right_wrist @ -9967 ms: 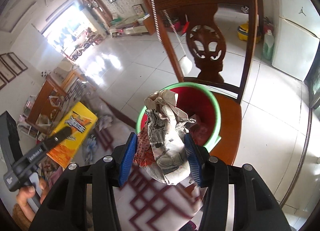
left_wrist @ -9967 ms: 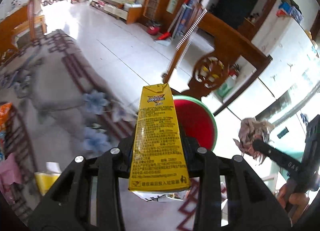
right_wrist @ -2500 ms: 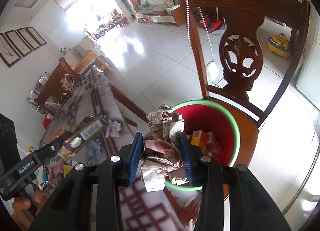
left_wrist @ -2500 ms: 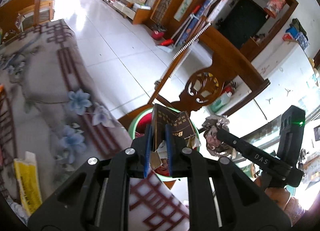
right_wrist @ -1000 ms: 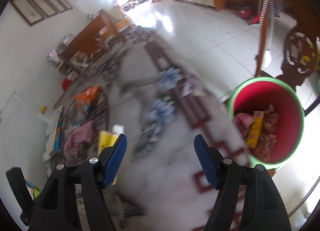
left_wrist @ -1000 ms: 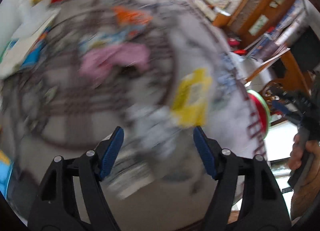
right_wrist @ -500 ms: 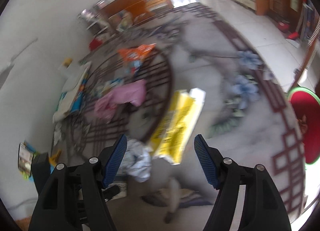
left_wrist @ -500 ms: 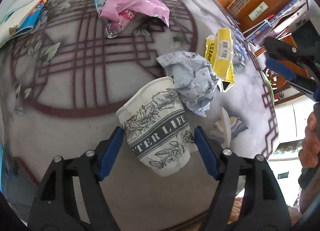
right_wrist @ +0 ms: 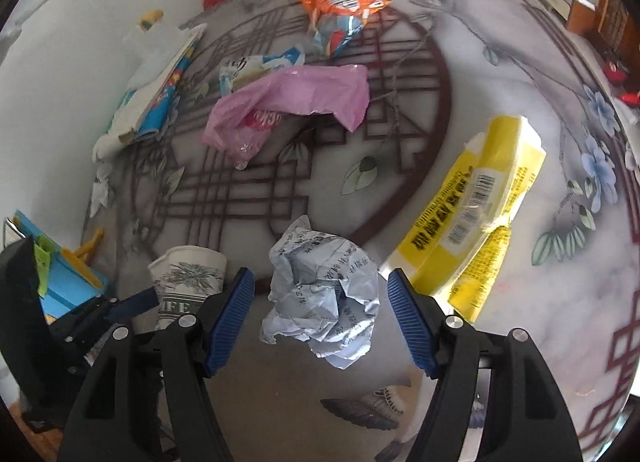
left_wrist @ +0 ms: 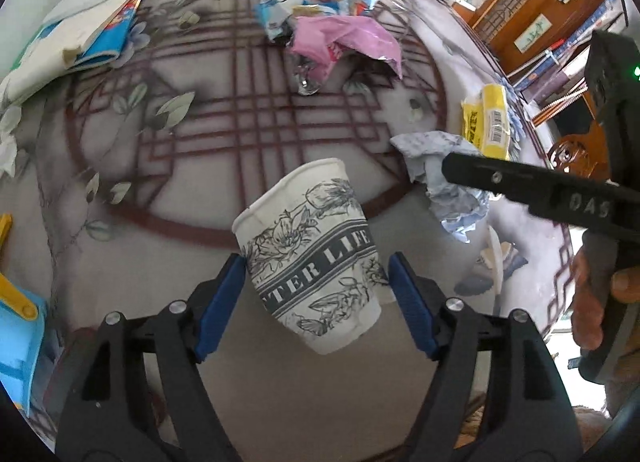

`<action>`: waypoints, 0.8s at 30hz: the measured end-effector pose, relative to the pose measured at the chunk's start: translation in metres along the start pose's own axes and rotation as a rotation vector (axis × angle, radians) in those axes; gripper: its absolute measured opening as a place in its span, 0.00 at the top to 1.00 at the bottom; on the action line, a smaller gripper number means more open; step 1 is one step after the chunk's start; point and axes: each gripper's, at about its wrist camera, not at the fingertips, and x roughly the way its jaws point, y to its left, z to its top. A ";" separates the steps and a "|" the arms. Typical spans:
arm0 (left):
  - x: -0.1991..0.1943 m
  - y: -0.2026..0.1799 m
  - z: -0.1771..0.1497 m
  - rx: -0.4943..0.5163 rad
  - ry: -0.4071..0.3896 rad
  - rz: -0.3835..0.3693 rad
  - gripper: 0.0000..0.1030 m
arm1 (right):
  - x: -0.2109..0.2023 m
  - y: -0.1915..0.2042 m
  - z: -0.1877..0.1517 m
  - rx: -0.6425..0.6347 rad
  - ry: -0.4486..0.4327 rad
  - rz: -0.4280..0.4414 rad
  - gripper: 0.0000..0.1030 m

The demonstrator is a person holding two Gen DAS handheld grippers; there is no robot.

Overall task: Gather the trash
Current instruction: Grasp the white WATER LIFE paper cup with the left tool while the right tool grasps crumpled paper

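One paper cup (left_wrist: 310, 254) – white, grey floral print – between wide-open left gripper (left_wrist: 312, 304) pads, ungripped. One crumpled paper ball (right_wrist: 322, 298) between open right gripper (right_wrist: 320, 316) pads, ungripped.

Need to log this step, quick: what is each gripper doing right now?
Left gripper: open, jaws either side of the paper cup, not clamped.
Right gripper: open, jaws either side of the crumpled paper, not clamped.

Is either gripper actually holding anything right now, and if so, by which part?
Nothing is held. The left gripper is open around the paper cup; the right gripper is open around the crumpled paper ball.
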 end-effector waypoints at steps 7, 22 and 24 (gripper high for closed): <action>-0.001 0.005 -0.008 -0.052 0.029 -0.011 0.26 | -0.006 -0.010 -0.010 0.034 -0.023 0.005 0.60; 0.011 0.007 -0.004 -0.128 0.095 0.005 0.36 | -0.074 -0.039 -0.024 0.134 -0.196 0.013 0.58; 0.007 0.001 -0.001 -0.105 0.072 -0.006 0.37 | -0.082 -0.044 -0.026 0.151 -0.216 0.014 0.58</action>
